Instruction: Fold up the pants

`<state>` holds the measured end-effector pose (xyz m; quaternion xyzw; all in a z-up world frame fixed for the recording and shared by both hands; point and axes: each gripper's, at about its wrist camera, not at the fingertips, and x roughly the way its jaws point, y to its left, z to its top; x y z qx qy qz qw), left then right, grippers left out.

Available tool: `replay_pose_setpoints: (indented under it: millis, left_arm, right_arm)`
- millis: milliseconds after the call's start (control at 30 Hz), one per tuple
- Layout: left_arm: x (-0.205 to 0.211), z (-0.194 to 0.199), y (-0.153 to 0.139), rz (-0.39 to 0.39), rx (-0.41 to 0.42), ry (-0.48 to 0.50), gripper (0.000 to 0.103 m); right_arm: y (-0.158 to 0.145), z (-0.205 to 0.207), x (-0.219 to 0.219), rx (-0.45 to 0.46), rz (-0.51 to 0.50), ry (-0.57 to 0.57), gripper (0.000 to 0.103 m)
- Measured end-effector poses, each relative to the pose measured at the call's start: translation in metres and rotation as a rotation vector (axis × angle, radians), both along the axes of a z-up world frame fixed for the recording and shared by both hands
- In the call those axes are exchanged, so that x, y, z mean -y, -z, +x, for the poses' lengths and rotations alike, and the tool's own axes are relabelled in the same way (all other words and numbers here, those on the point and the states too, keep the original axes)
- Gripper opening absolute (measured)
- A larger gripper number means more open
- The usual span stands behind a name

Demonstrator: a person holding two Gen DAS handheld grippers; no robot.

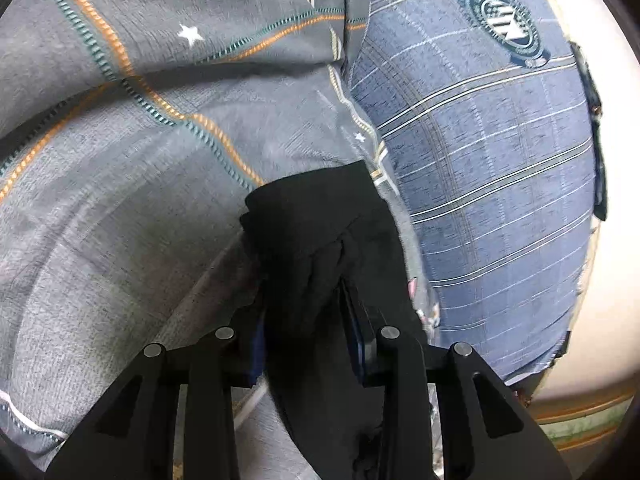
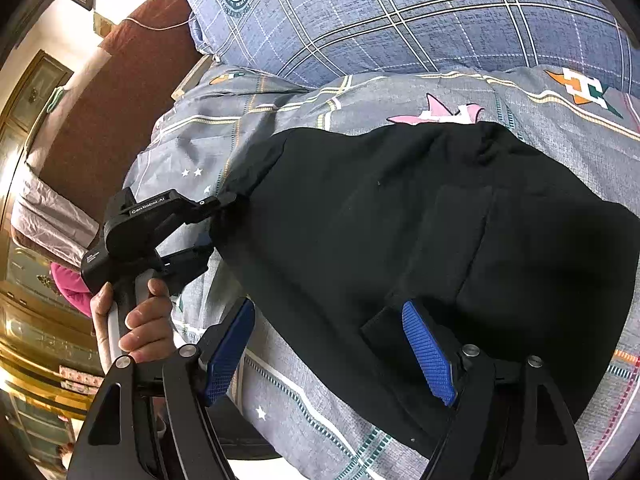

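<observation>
Black pants [image 2: 400, 224] lie spread on a grey patterned bed sheet [image 2: 304, 120]. My left gripper [image 1: 308, 312] is shut on one edge of the pants [image 1: 320, 232], and the bunched cloth hides its pads. In the right wrist view the left gripper [image 2: 224, 204] pinches the left end of the pants, with a hand around its handle. My right gripper [image 2: 332, 348] is open just above the near edge of the pants. Its blue pads [image 2: 428, 352] stand wide apart, one over the cloth and one over the sheet.
A blue plaid pillow [image 2: 400, 16] lies at the head of the bed, also in the left wrist view [image 1: 500, 160]. A brown headboard [image 2: 120, 80] and golden furniture [image 2: 32, 320] stand to the left of the bed. The grey sheet [image 1: 120, 160] is wrinkled.
</observation>
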<state>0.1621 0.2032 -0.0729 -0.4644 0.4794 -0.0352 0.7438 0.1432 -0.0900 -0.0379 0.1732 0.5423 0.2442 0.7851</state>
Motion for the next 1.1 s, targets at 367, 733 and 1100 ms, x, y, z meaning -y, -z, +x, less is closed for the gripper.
replay_pose_setpoints:
  millis: [367, 733, 1100]
  left_arm:
    - [0.014, 0.005, -0.021, 0.076, 0.093, 0.039, 0.031]
    - [0.02, 0.02, -0.015, 0.078, 0.065, 0.074, 0.011]
    - [0.071, -0.002, -0.057, 0.439, 0.214, 0.199, 0.01]
  right_arm:
    - [0.004, 0.001, 0.002, -0.017, -0.03, 0.015, 0.078]
    - [0.0, 0.0, 0.005, -0.005, -0.002, 0.013, 0.078]
    - [-0.029, 0.017, 0.021, 0.005, 0.135, -0.027, 0.079]
